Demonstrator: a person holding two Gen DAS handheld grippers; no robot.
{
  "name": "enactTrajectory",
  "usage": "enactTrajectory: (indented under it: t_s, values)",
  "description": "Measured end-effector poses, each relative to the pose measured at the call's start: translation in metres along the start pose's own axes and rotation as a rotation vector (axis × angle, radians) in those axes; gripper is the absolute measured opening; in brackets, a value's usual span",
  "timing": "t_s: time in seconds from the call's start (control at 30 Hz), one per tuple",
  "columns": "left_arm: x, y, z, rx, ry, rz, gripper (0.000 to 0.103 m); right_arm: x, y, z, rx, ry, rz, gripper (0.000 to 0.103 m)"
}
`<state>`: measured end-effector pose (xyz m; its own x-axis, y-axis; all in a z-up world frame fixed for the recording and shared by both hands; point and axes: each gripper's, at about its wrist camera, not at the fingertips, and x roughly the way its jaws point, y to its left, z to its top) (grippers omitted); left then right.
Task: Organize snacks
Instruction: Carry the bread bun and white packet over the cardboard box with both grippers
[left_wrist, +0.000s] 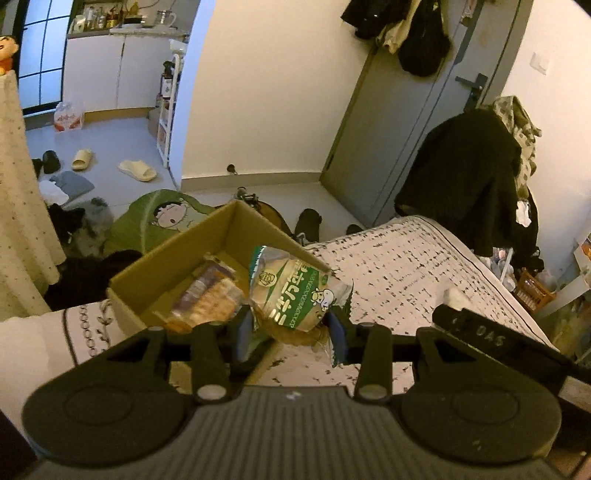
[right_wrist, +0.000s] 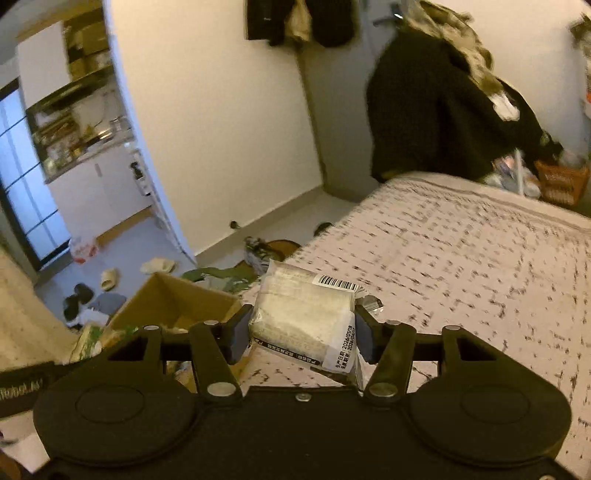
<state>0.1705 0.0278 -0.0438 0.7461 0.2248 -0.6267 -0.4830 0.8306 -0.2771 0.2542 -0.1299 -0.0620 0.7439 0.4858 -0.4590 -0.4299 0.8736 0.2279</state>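
Note:
My left gripper (left_wrist: 291, 332) is shut on a green and white bread packet (left_wrist: 291, 291), held in the air just right of an open cardboard box (left_wrist: 155, 269). A brown wrapped snack (left_wrist: 210, 295) lies inside that box. In the right wrist view my right gripper (right_wrist: 301, 332) is shut on a white wrapped snack with a barcode label (right_wrist: 303, 314), lifted over the bed's edge. The cardboard box (right_wrist: 173, 299) shows to its lower left, with the left gripper's body (right_wrist: 22, 387) at the frame's left edge.
The box rests on a patterned bedspread (left_wrist: 406, 280) that stretches to the right. The floor beyond holds slippers (left_wrist: 136, 170), scattered clothes and a green cartoon cushion (left_wrist: 162, 218). A dark coat (left_wrist: 461, 184) hangs at the bed's far end beside a grey door (left_wrist: 388, 129).

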Motion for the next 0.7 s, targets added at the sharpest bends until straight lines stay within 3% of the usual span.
enactTrajectory:
  t_s: [0.3, 0.7]
  values:
    - [-0.018, 0.027, 0.011, -0.022, -0.036, 0.005, 0.042, -0.008, 0.031, -0.005, -0.066, -0.02, 0.054, 0.055]
    - [-0.021, 0.057, 0.03, -0.046, -0.092, 0.011, 0.042, -0.001, 0.044, 0.003, -0.047, -0.053, 0.122, 0.055]
